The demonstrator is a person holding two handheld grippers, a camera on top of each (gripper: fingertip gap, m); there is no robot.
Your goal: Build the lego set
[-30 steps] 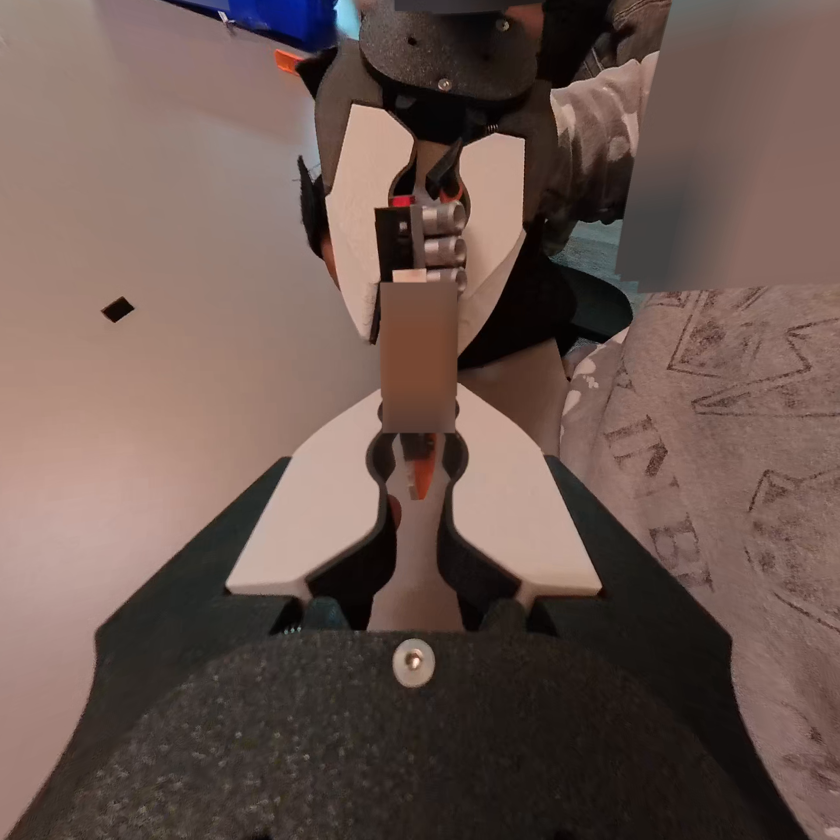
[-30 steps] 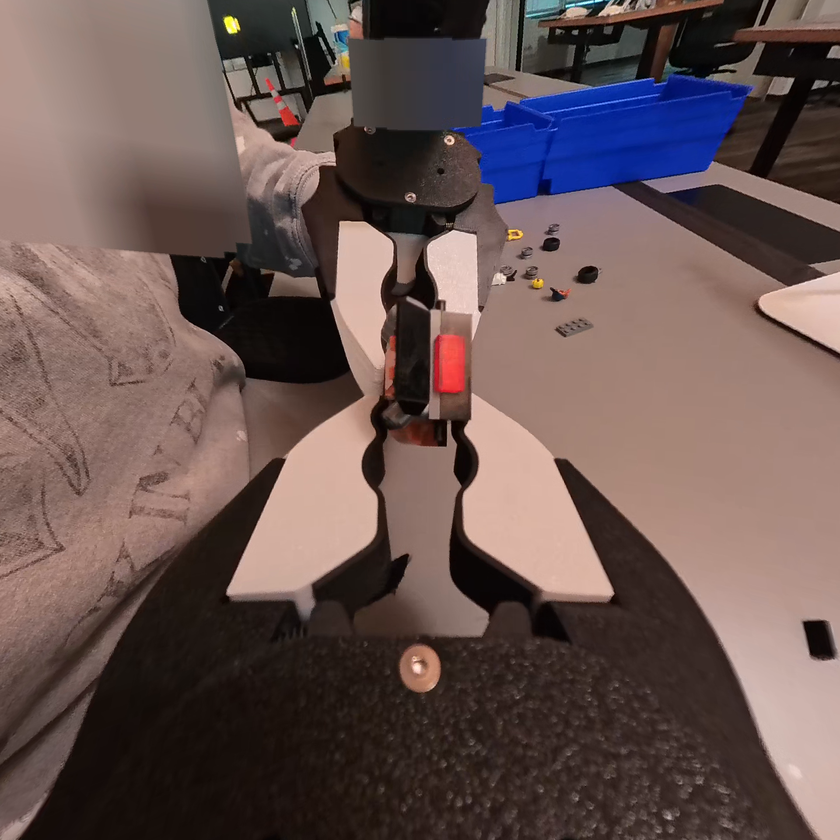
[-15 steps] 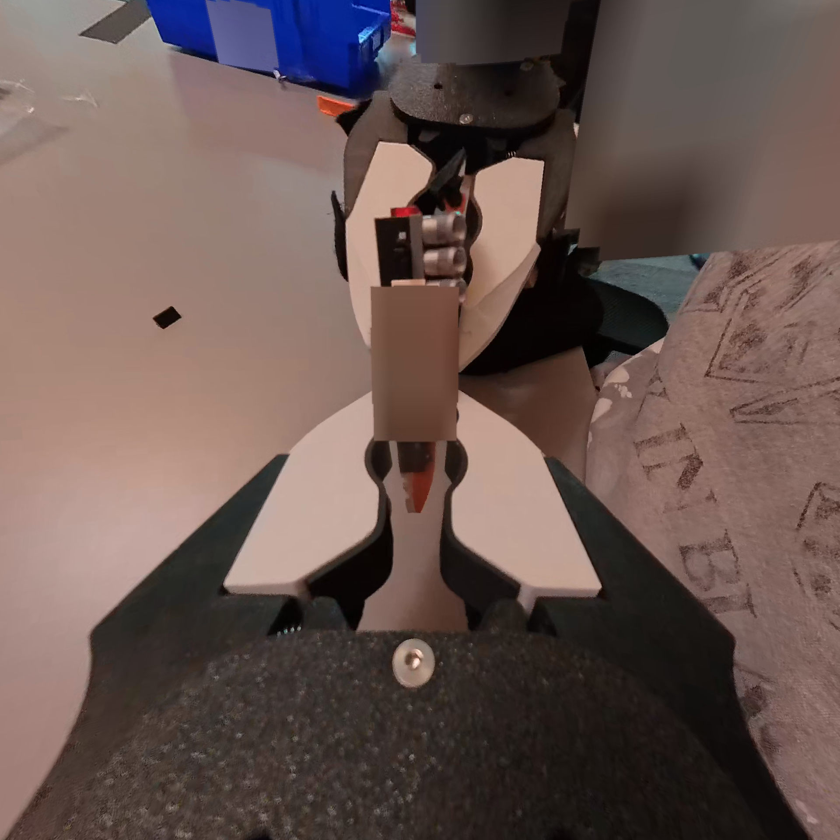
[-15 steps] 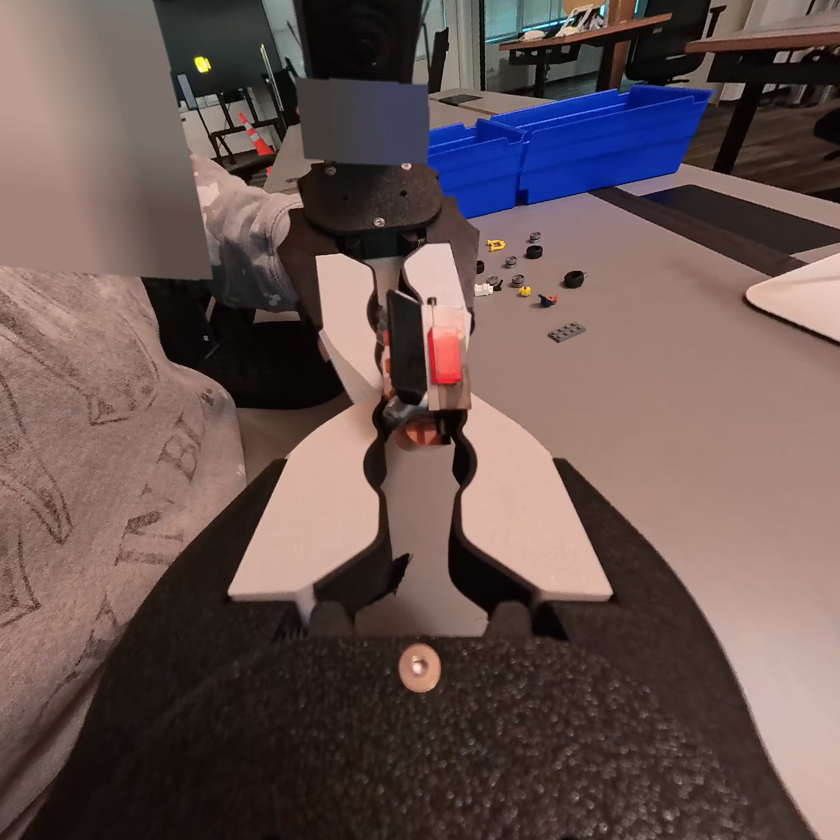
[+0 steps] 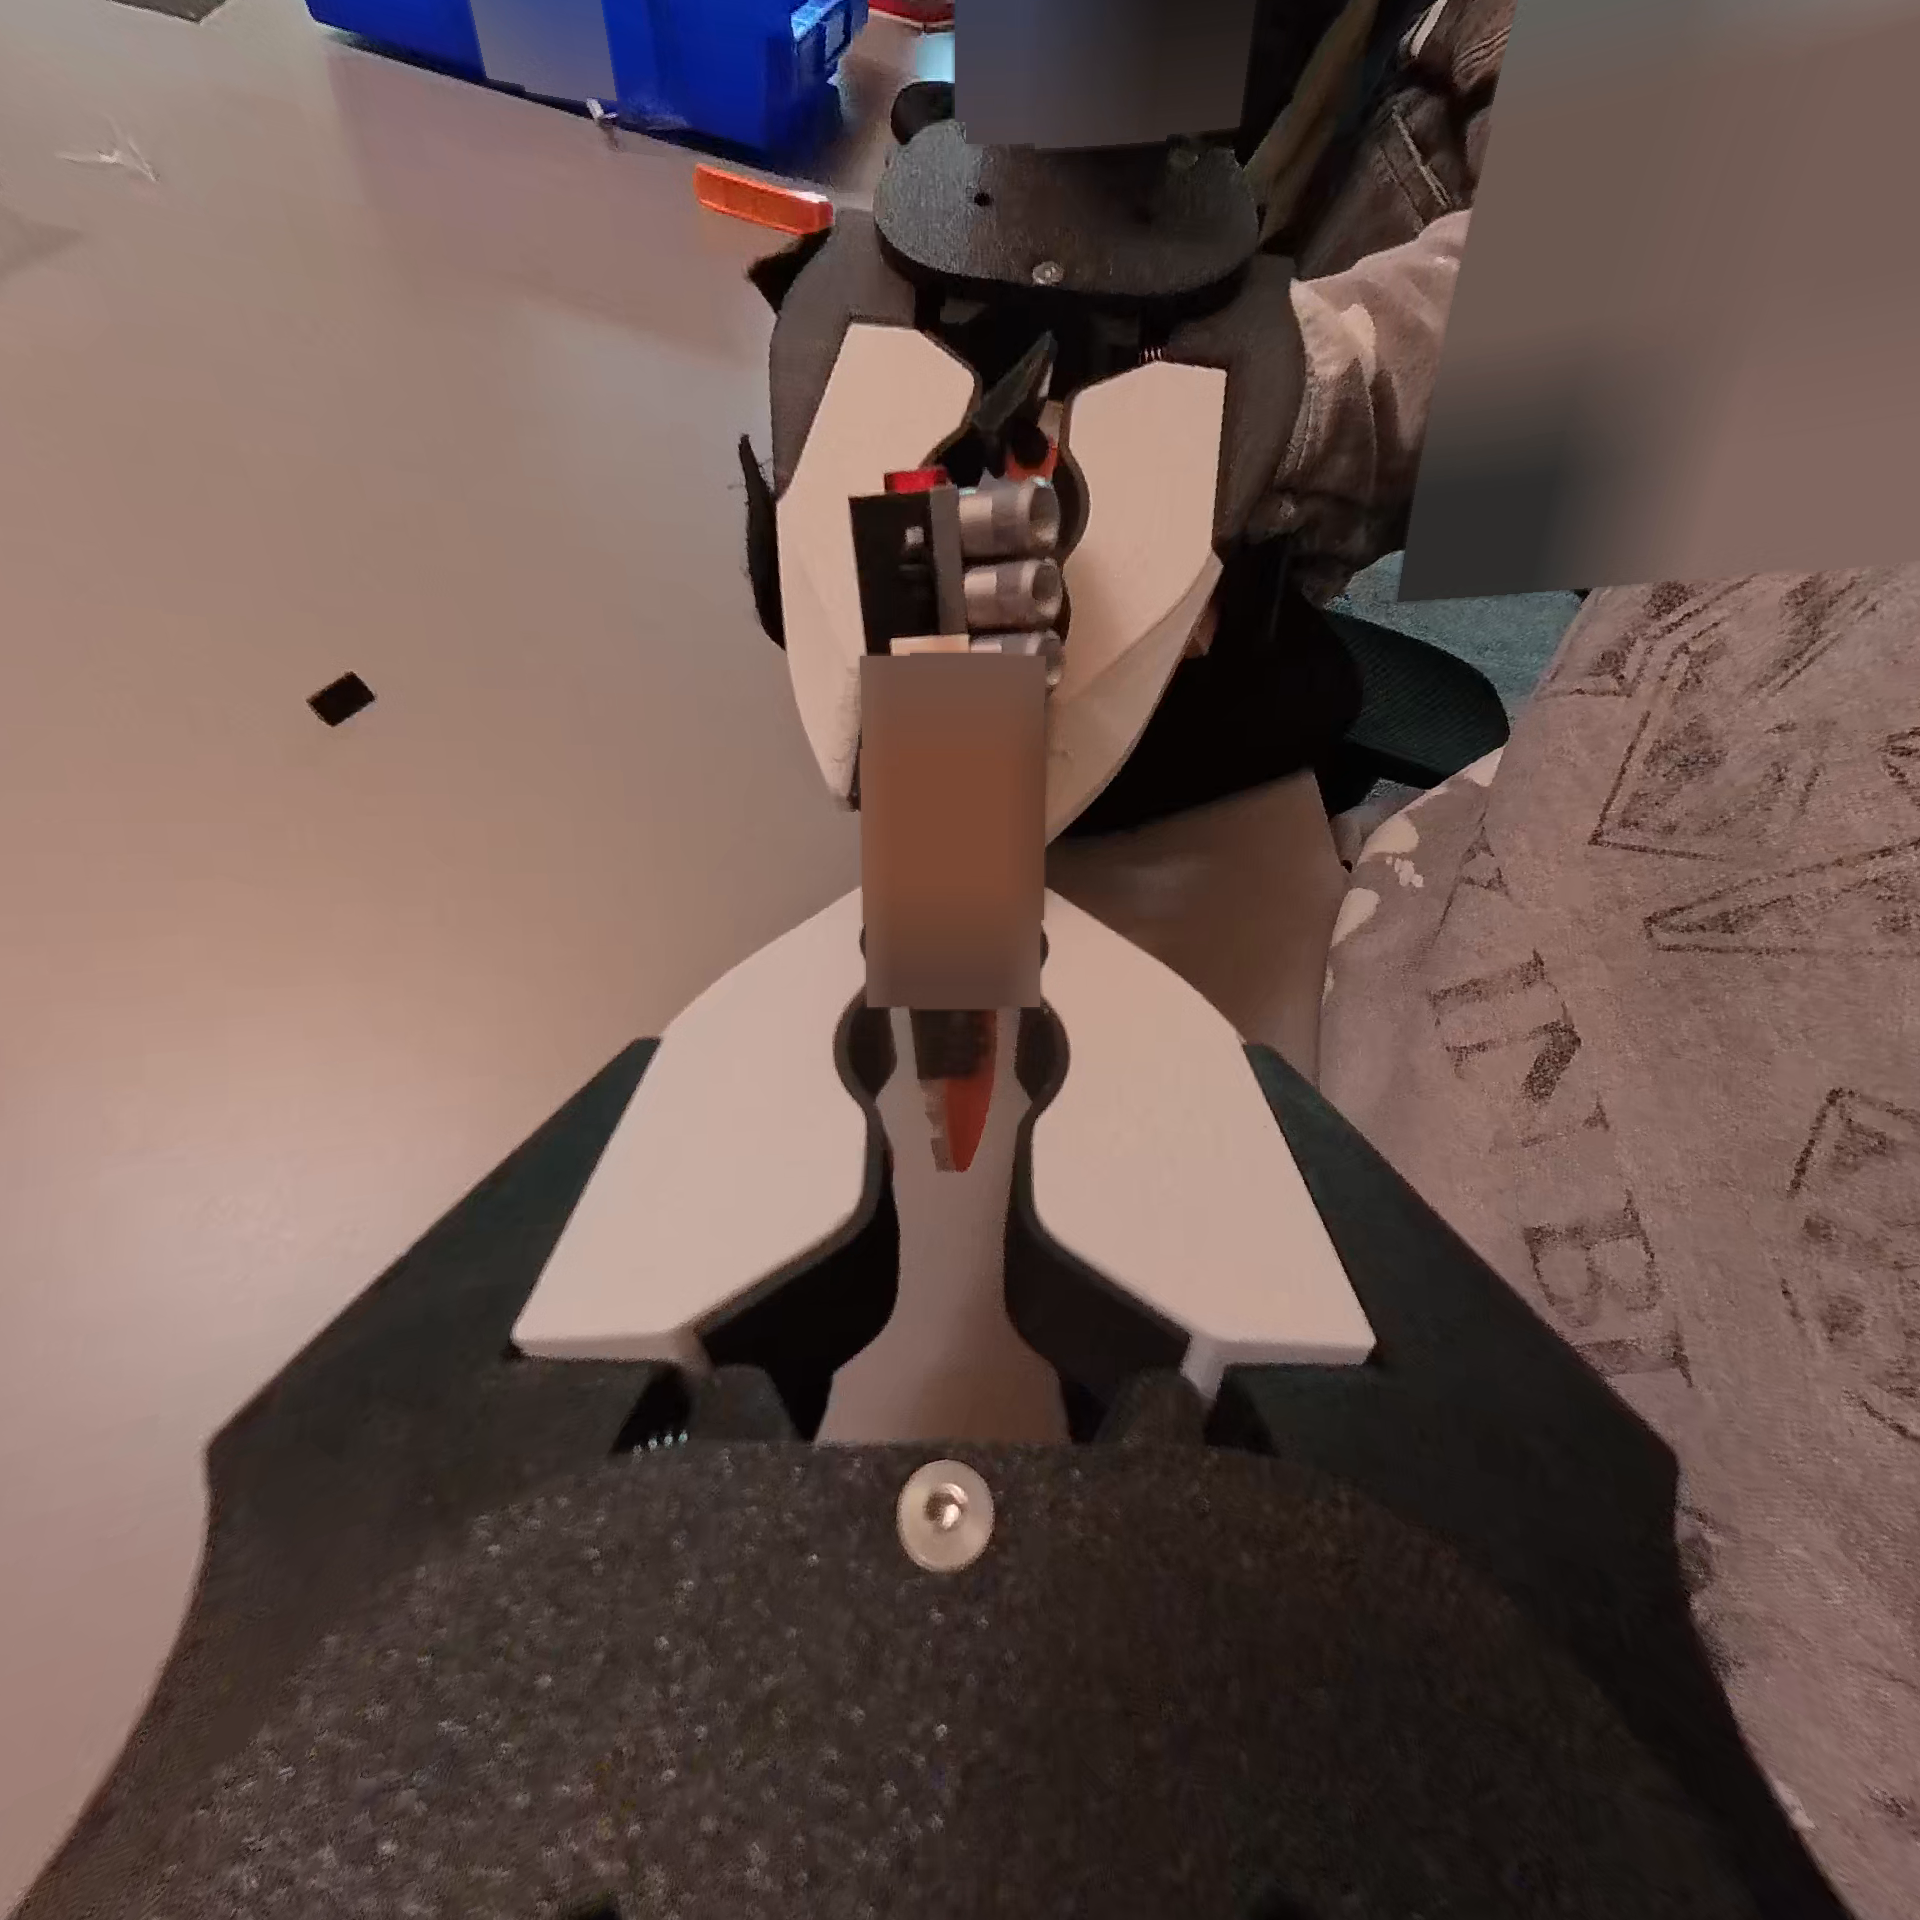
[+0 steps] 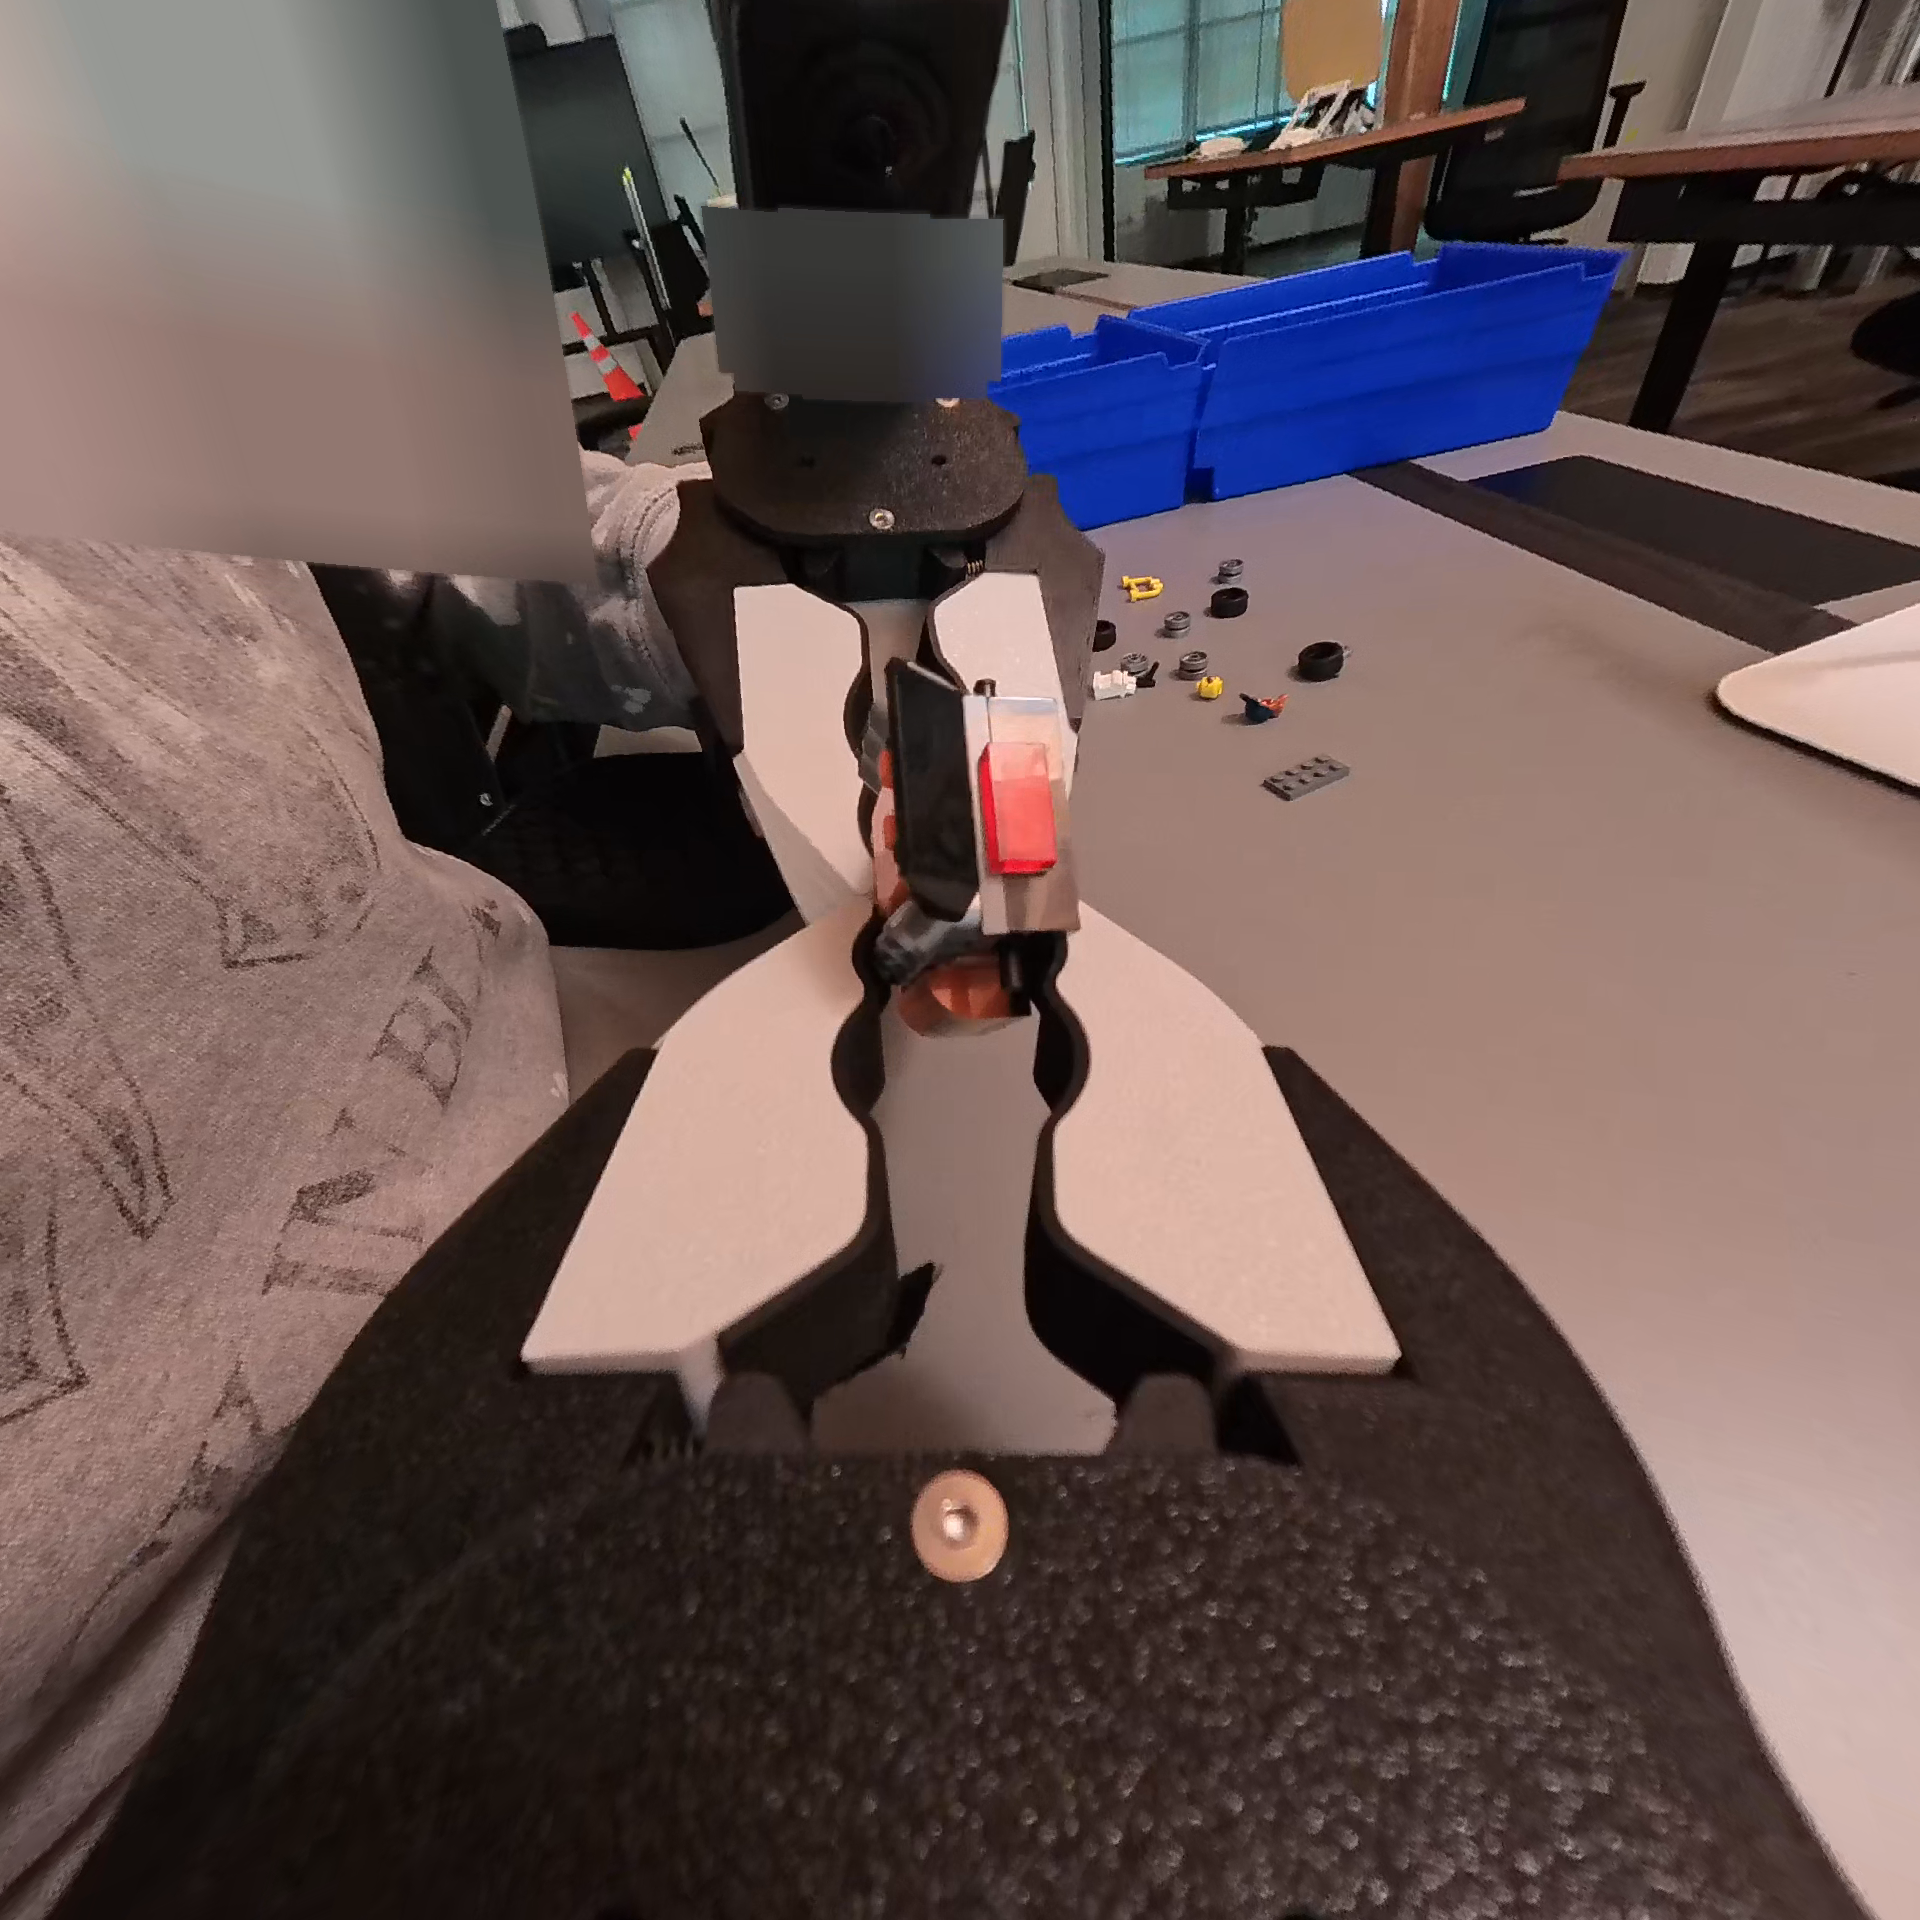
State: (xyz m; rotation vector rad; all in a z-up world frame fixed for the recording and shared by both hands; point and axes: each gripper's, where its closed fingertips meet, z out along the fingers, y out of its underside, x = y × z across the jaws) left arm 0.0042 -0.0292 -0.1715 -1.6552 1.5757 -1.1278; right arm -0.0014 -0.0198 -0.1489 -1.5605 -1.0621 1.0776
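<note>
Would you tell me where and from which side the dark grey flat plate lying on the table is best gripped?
The dark grey plate lies flat with its studs up, apart from the wheels and other small parts. Coming from above and closing on its two long edges looks best, since those are its narrower span. It sits low on the table, so the fingertips would need to reach nearly to the surface.

Each claw has white fingers set in a speckled black body, and the lego model between them shows black, light grey and silver parts with a translucent red tile and an orange piece. The tabletop is plain grey, scattered with small black, grey, yellow and white pieces and a dark grey studded plate. Bright blue bins stand behind, and a grey sweatshirt carries a faded dark print.
</note>
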